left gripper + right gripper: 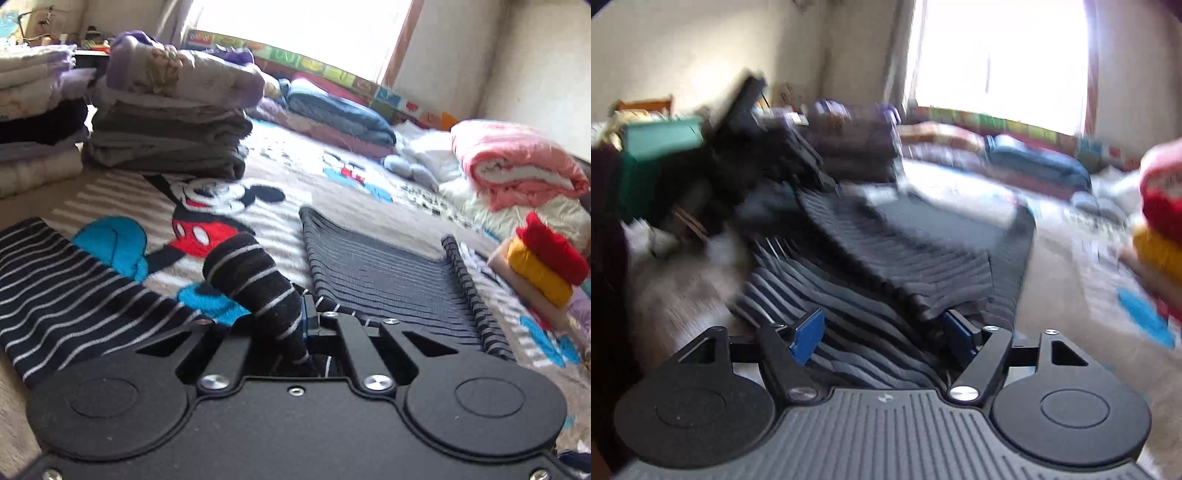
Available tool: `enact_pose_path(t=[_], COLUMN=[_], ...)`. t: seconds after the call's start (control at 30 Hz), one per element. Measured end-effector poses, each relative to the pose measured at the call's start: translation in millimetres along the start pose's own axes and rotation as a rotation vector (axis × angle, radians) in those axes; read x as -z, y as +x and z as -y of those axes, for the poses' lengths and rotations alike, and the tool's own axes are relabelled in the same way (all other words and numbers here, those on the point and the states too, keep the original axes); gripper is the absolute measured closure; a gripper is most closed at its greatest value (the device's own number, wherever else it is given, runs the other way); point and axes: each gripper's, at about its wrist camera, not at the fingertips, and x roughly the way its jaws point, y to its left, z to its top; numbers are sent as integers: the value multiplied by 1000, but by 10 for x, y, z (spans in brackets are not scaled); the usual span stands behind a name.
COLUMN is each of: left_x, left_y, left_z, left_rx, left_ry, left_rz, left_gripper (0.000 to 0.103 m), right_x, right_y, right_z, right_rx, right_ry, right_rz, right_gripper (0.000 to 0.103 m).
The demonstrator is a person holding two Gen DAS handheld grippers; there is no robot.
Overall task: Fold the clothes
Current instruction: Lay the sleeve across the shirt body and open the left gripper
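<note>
Item: striped sweater (373, 273), dark with thin pale stripes, spread on the bed's cartoon blanket (295, 177), near the middle; one sleeve (55, 291) lies out to the left.

Left tool (308, 325): clenched on a bunched roll of the sweater's cloth, which stands up between the fingers.

Right tool (882, 332): released, blue pads (807, 334) well apart, with the sweater's near edge lying between them but not pressed. This view is blurred.

Handling, by my judgement: soft, light knit, limp; it will sag and drag on the fleecy blanket rather than slide. Best taken at hem, cuff or shoulder seam, where the cloth is doubled.

Surroundings: grey folded stack (166, 140) far left; rolled pink blanket (517, 162) far right; small pile of red and yellow folded clothes (546, 266) just beside the sweater's right edge, the likeliest thing to get knocked. Blue bedding (340, 114) lies far back under the window.
</note>
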Motion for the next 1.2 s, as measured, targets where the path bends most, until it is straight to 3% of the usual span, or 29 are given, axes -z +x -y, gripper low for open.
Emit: enact_pose_path(t=[0.03, 0.17, 0.33, 0.73, 0.8, 0.87, 0.9, 0.97, 1.0, 1.03, 1.07, 1.2], left_x=[-6, -57, -197, -170, -151, -108, -79, -44, -53, -82, -114, -242], left_y=[11, 94, 121, 286, 279, 335, 380, 427, 418, 380, 321, 67], left_z=[13, 109, 177, 162, 148, 136, 134, 121, 106, 78, 42, -33], left_rx=[1, 9, 56, 46, 28, -6, -31, -66, -83, -104, -131, -297], left_ry=[14, 89, 137, 159, 154, 156, 162, 162, 153, 134, 115, 128], left_rz=[8, 29, 105, 71, 60, 24, -5, -36, -40, -38, -28, 18], left_gripper=[102, 102, 102, 102, 102, 101, 101, 97, 87, 68, 59, 56], right_x=[-20, 22, 27, 25, 37, 101, 114, 87, 81, 78, 66, 31], right_y=[-54, -12, -61, 80, 143, 295, 296, 276, 265, 252, 234, 192], right_z=[-19, 6, 32, 92, 139, 234, 217, 176, 169, 167, 171, 200], right_rx=[15, 21, 48, 61, 56, -10, -8, -7, -7, -6, -4, 4], right_ry=[-11, 14, 25, 24, 55, 123, 111, 87, 82, 78, 77, 71], right_rz=[32, -19, 15, 11, -29, -150, -157, -154, -147, -138, -123, -62], right_gripper=[31, 31, 30, 28, 27, 26, 26, 24, 23, 23, 23, 24])
